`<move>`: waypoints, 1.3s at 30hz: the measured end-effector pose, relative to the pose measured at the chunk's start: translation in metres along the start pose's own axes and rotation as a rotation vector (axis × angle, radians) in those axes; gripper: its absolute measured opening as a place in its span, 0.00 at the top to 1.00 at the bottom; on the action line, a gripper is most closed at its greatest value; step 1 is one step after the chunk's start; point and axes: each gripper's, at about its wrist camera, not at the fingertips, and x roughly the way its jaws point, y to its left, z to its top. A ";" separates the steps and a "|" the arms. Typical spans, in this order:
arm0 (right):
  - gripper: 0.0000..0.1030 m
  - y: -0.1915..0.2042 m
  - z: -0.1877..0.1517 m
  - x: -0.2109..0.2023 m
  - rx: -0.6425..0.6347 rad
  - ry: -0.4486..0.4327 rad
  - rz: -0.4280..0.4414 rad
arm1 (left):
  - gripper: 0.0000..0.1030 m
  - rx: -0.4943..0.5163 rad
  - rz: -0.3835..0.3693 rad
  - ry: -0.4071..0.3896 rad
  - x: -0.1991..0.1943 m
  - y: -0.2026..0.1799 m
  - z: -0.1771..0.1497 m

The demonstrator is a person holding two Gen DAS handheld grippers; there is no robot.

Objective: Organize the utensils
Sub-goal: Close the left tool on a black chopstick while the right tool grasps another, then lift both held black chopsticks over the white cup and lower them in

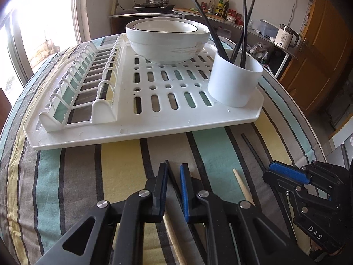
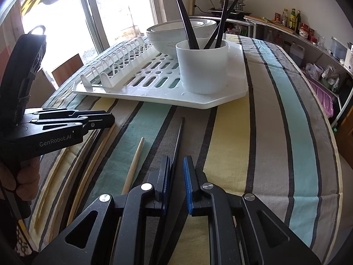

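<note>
Blue-padded fingers of the left gripper [image 1: 173, 176] sit low over the striped tablecloth [image 1: 220, 145], parted only a little, with a black chopstick [image 1: 171, 174] lying in the narrow gap between them; I cannot tell whether the pads are pressing on it or just straddling it. A pale wooden chopstick [image 1: 243, 187] lies on the cloth just to the right of that gripper, and another black chopstick [image 1: 253, 152] lies beyond it, running under the right gripper [image 1: 286, 172] at the edge of the left wrist view.

From the right wrist camera, the right gripper's own fingers [image 2: 177, 172] are likewise slightly apart around that black chopstick [image 2: 179, 137], the stick close against the left pad; contact is unclear. Beside it rests the wooden chopstick [image 2: 134, 163], and more wooden chopsticks [image 2: 97, 154] lie further left, beneath the left gripper seen side-on.

Farther back, a white drying rack [image 1: 154, 123] sits on the cloth. On its near right corner stands a white cup [image 1: 233, 81] holding several black chopsticks [image 1: 243, 22] upright and splayed. Behind the cup, stacked white bowls [image 1: 167, 42] rest on the rack's slotted floor. Its plate slots [image 1: 83, 77] run along the left.
</note>
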 end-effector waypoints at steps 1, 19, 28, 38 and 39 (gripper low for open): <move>0.87 -0.001 0.000 -0.001 0.004 0.000 -0.002 | 0.94 0.010 -0.018 0.001 0.000 -0.004 0.000; 0.87 0.003 0.011 0.006 -0.044 0.057 -0.097 | 0.92 0.000 -0.061 0.043 -0.011 -0.010 -0.017; 0.93 -0.001 0.012 0.006 -0.028 0.063 -0.093 | 0.91 -0.006 -0.016 0.020 -0.014 -0.015 -0.025; 0.95 -0.001 0.013 -0.005 0.002 0.007 -0.044 | 0.95 0.026 -0.038 -0.005 -0.020 -0.017 -0.022; 0.95 -0.001 0.014 -0.010 0.003 -0.007 -0.039 | 0.95 0.029 -0.047 -0.015 -0.023 -0.017 -0.020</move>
